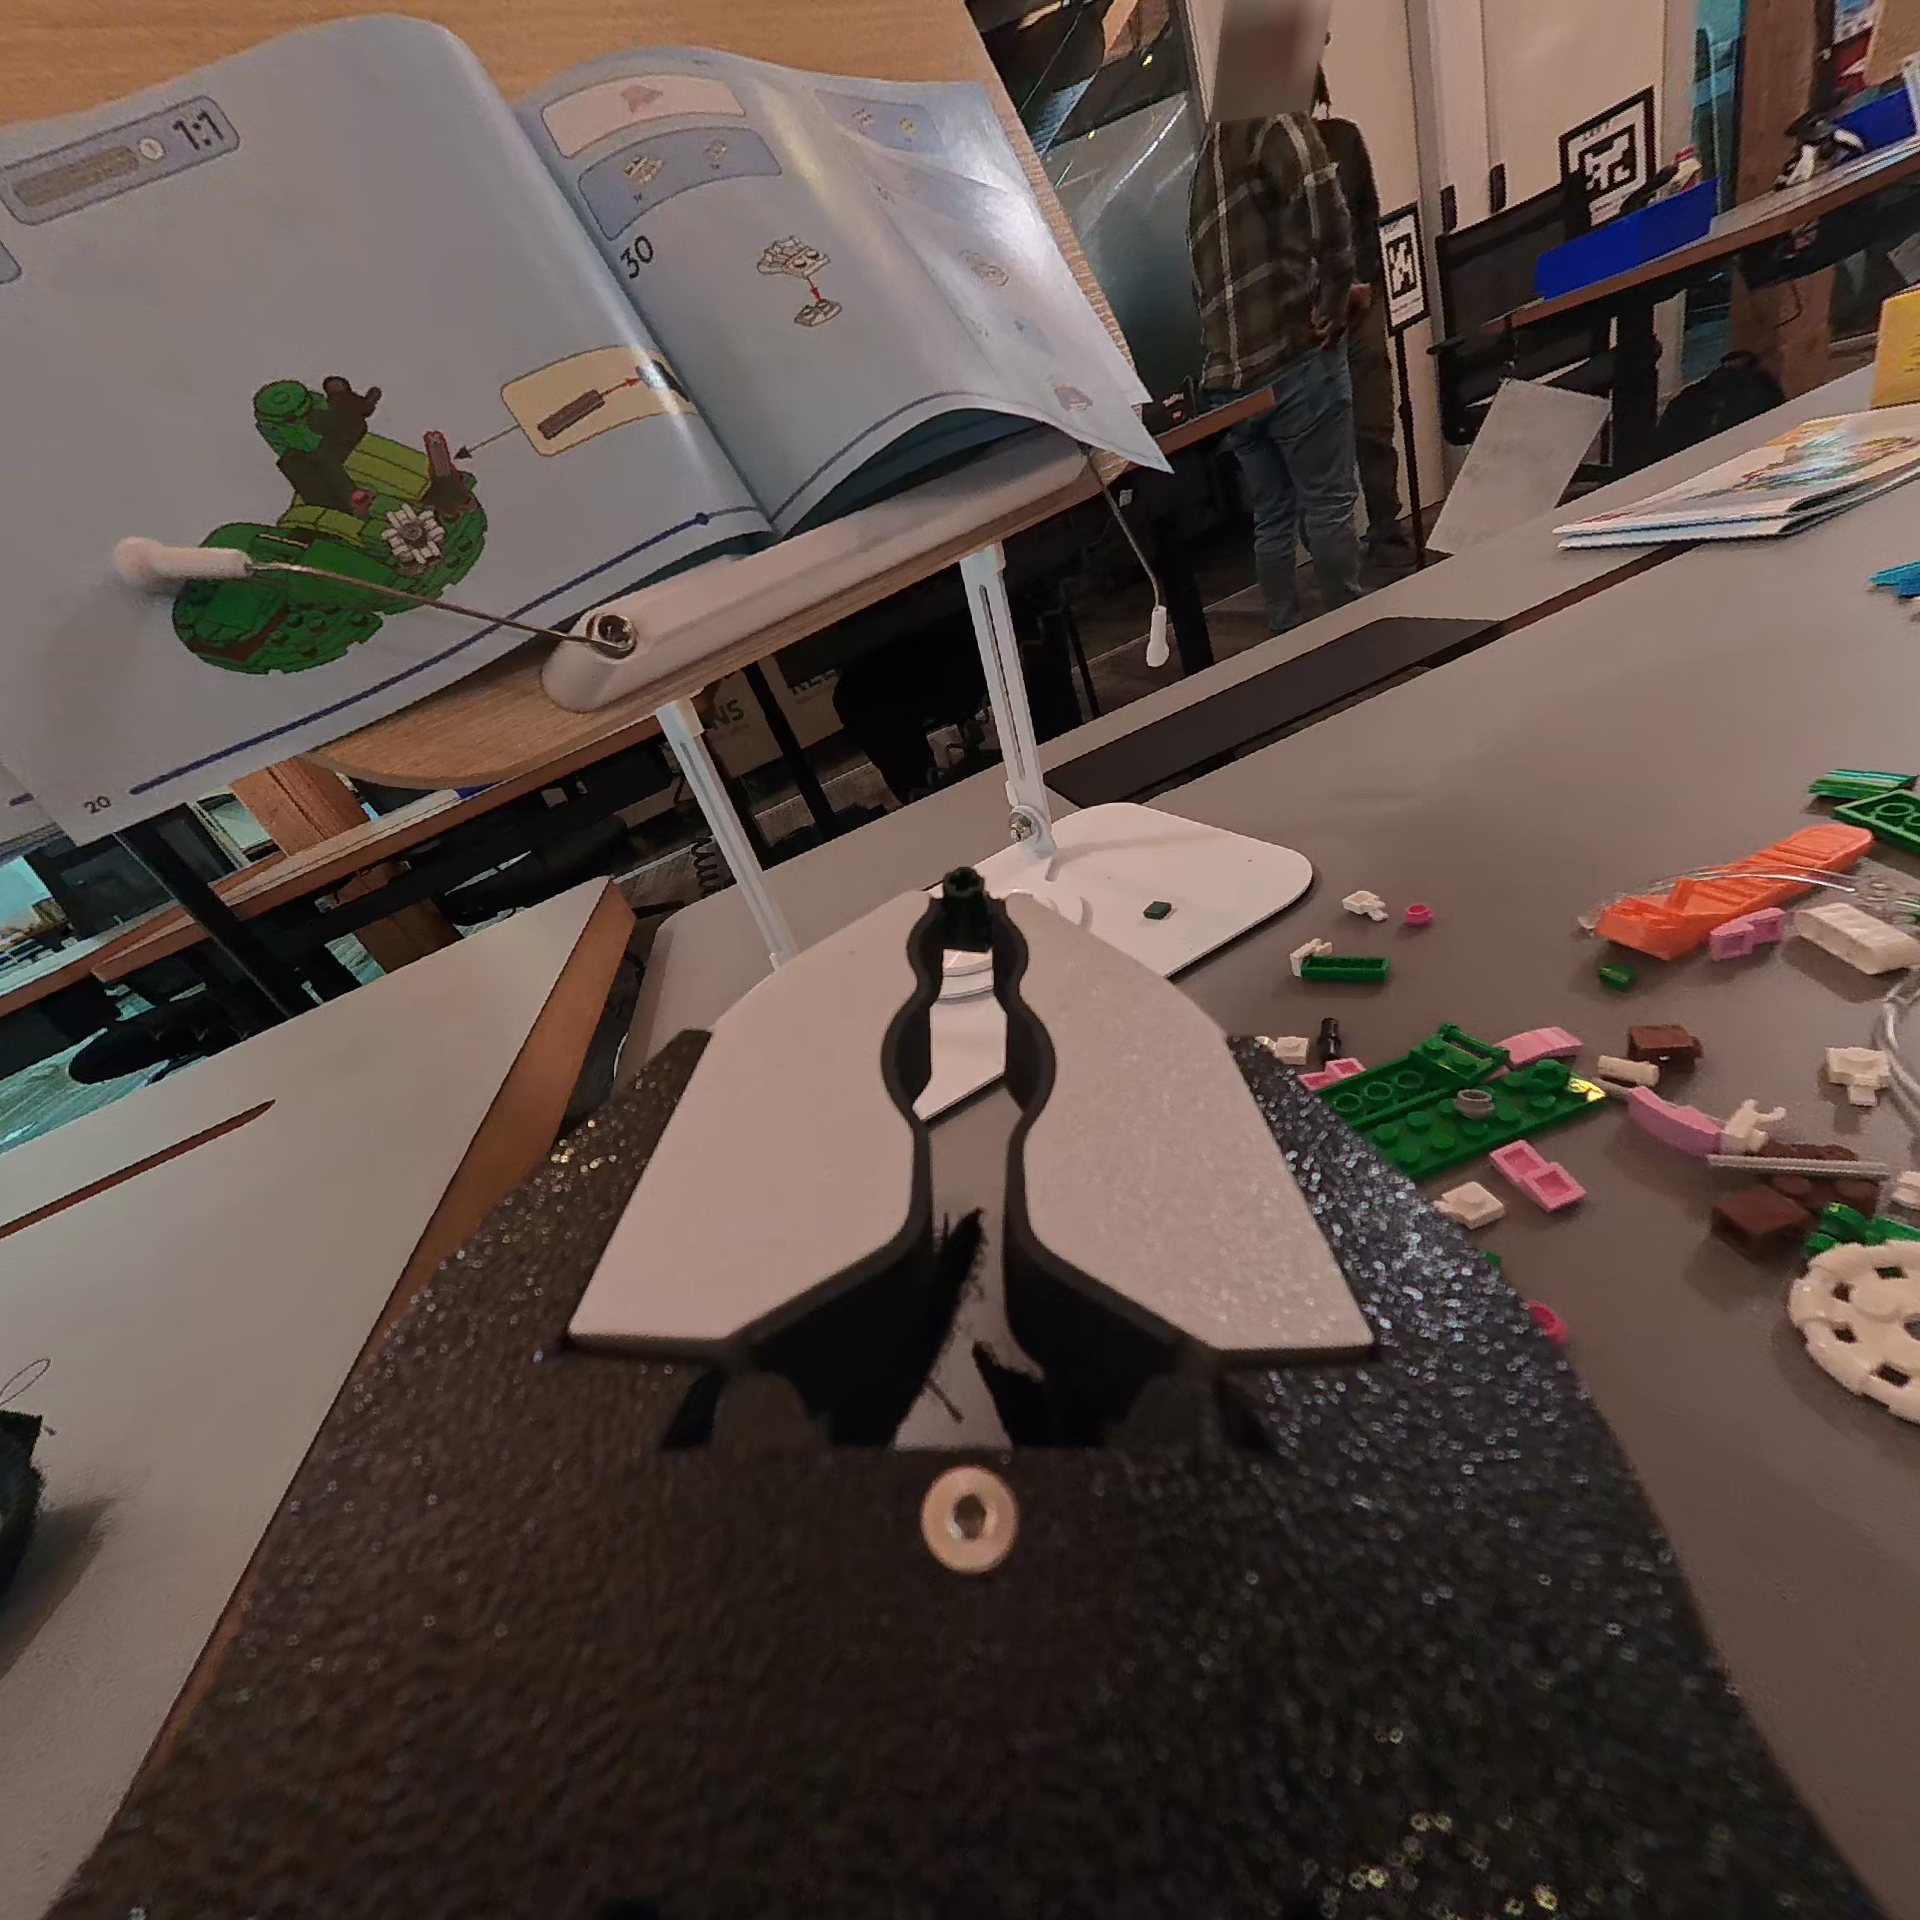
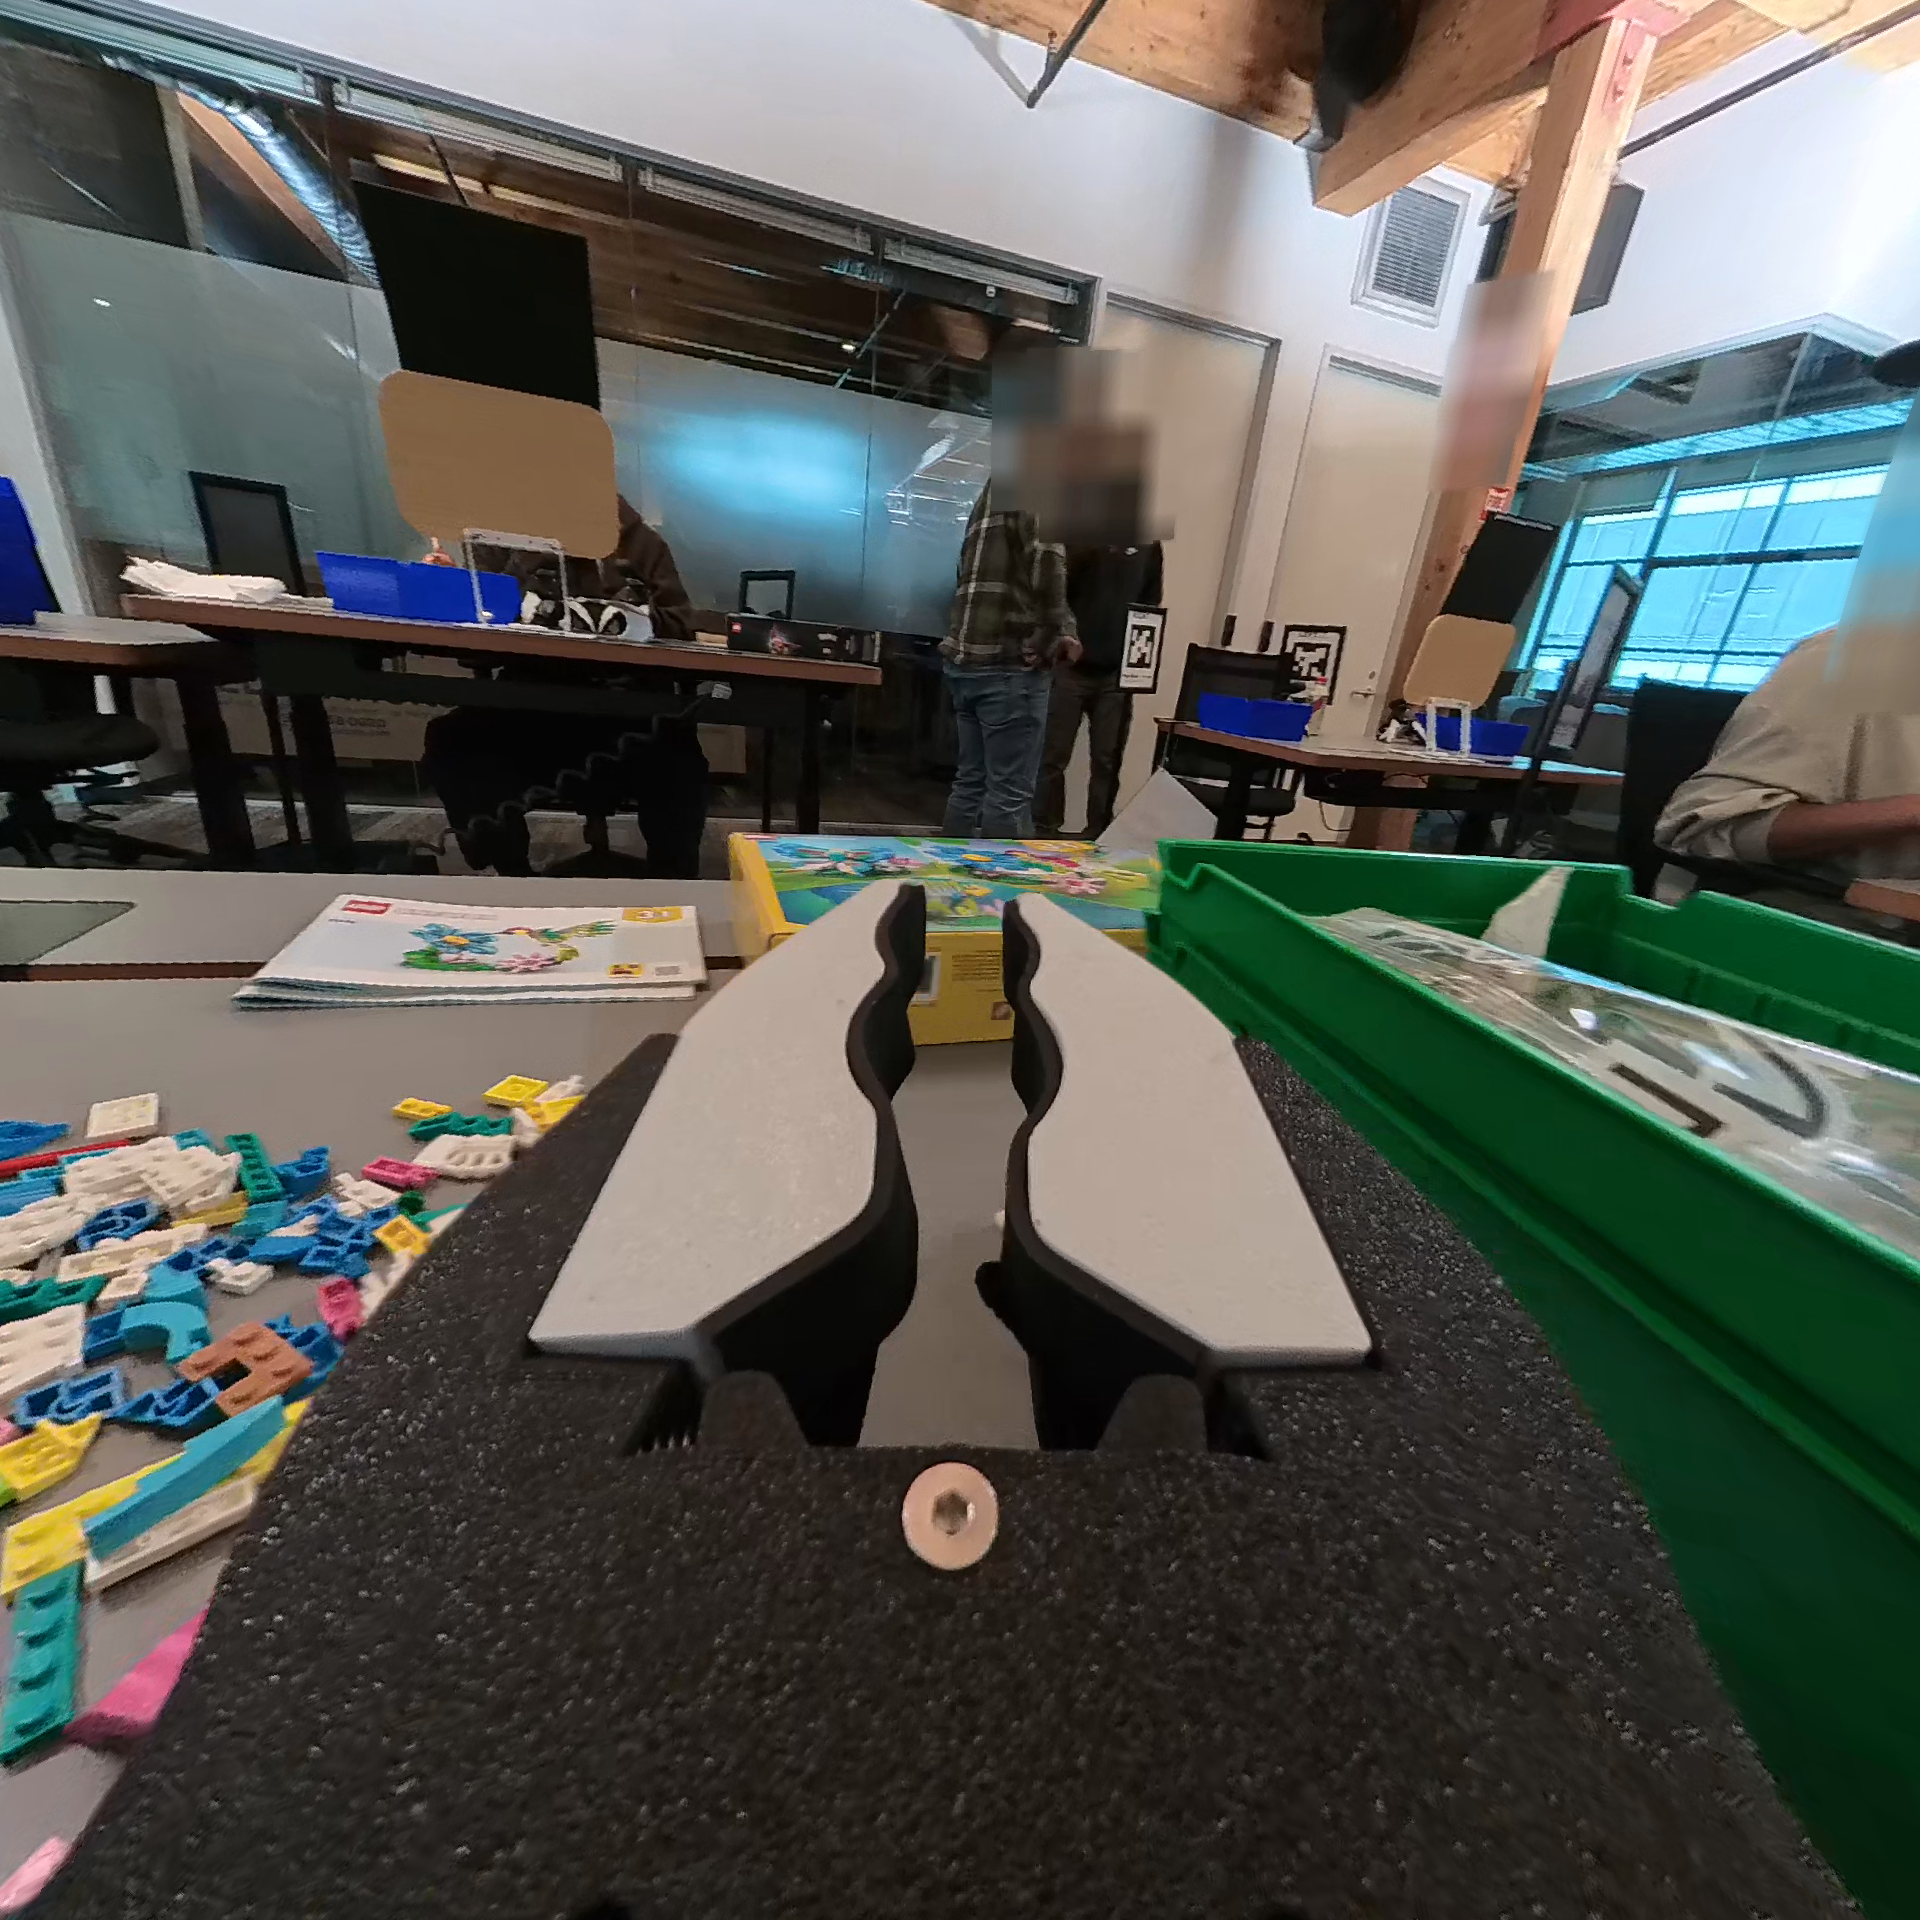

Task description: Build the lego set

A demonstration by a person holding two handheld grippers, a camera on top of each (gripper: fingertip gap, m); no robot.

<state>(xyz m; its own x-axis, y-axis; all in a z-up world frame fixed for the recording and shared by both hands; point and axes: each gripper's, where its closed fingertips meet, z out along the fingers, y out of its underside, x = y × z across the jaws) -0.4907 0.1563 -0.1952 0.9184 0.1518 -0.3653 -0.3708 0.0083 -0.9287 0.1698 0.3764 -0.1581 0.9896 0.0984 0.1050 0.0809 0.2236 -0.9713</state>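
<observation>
My left gripper [image 1: 964,909] is shut on a small dark green lego piece [image 1: 962,896], pinched at the fingertips and held above the grey table. To its right lie loose bricks: a green plate assembly [image 1: 1449,1101], pink pieces [image 1: 1538,1174], brown pieces [image 1: 1766,1205], an orange piece [image 1: 1725,888] and a white round lattice piece [image 1: 1860,1340]. An open instruction booklet [image 1: 416,364] rests on a white stand [image 1: 1164,883] ahead. My right gripper [image 2: 963,920] is open and empty above the table, beside a pile of blue, white, teal and yellow bricks [image 2: 187,1268].
A green bin [image 2: 1558,1143] holding a clear bag stands close on the right of the right gripper. A yellow lego box [image 2: 935,935] and a closed booklet [image 2: 478,951] lie ahead. A table edge and gap [image 1: 582,1039] run at the left. People stand and sit in the background. My hands' fingertips stand some 70 cm from each other.
</observation>
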